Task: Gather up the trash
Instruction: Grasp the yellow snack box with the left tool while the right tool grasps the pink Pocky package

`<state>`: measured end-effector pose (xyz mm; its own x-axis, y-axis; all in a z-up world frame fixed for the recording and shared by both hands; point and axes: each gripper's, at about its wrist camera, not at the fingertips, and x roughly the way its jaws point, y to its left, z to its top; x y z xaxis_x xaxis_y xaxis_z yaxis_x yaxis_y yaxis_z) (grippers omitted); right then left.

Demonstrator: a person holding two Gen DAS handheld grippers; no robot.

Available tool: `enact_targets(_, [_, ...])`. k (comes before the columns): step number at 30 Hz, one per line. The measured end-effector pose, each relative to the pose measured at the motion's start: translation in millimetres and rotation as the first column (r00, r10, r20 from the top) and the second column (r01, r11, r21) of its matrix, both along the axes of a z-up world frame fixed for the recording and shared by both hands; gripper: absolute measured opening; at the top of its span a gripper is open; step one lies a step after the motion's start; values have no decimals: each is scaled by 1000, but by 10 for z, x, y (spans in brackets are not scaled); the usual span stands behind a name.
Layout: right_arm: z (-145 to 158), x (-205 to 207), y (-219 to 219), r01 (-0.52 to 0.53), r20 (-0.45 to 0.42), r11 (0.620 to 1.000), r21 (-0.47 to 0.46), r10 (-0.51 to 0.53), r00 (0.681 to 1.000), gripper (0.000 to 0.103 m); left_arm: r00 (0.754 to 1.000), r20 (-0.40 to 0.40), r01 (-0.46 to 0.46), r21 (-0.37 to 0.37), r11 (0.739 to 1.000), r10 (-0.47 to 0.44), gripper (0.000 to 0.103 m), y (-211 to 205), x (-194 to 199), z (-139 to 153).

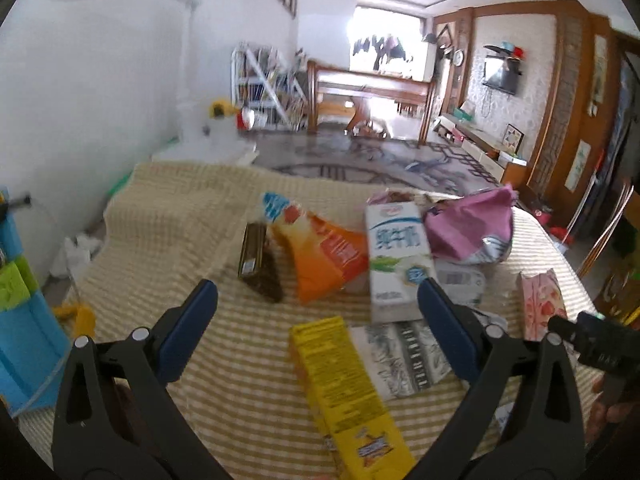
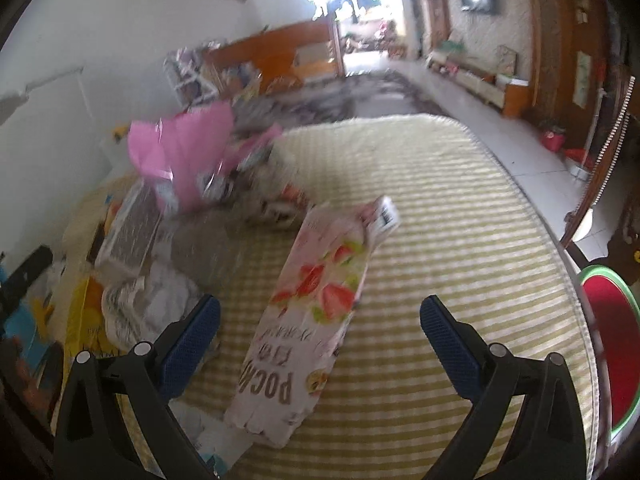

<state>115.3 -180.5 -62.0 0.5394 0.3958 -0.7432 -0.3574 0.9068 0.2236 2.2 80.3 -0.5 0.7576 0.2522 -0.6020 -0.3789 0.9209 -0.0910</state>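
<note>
Both grippers hang open above the trash strewn over the round worktop under its yellow-and-white striped woven cloth (image 2: 440,208).

The right gripper (image 2: 320,322) has the flat pink strawberry-print carton (image 2: 316,300) lying between its spread jaws, running from 6 toward 12 o'clock. My advice: come down square across its width, close on the long edges, and lift level so the flap end doesn't snag.

The left gripper (image 1: 318,306) is lined up on the long yellow cardboard box (image 1: 340,392) at 6 o'clock, with a white milk carton (image 1: 394,260) at 1 o'clock.

The pink carton reads "POCM…", partly cut off. The milk carton carries blue Chinese characters, too blurred to read surely.
</note>
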Motion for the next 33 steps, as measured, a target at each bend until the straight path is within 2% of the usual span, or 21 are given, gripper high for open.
enact_targets(2, [-9,0,22,-18,-20,1000,13,18,1000,96,1000,-1,19,-82,996,-19,96,93,-10,-45])
enact_targets(4, [-18,11,28,-20,-34,1000,18,21,999,93,1000,-11,26,-120,992,-27,89,105,-14,-68])
enact_targets(5, [-26,17,35,-19,-40,1000,19,20,999,92,999,-19,28,-120,992,-30,86,96,-11,-74])
enact_targets(9, [-62,56,33,-10,-65,1000,30,12,998,92,997,-63,32,-120,992,-40,84,-5,-16,-152])
enact_targets(11, [-47,37,26,-17,-62,999,27,18,998,92,992,-121,25,-133,991,-41,82,-51,-15,-216])
enact_targets(14, [-37,41,54,-34,-47,999,18,35,998,92,971,-227,43,-166,985,-81,46,-130,17,-389])
enact_targets(16, [-31,23,66,-44,-45,999,19,45,998,92,968,-238,43,-169,985,-84,45,-153,-6,-437])
enact_targets(20, [-54,38,75,-53,-61,998,20,54,997,92,966,-247,40,-124,992,-70,44,-215,-70,-435])
enact_targets(26, [-170,113,105,-66,-132,998,20,68,989,87,971,-225,30,-192,981,-74,44,-195,-131,-459])
enact_targets(30, [-210,138,108,-73,-157,997,28,76,985,75,971,-219,29,-282,959,-94,48,-126,-125,-504])
enact_targets(33, [-206,140,96,-73,-155,996,41,78,985,57,970,-229,14,-297,955,-86,49,-108,-135,-551])
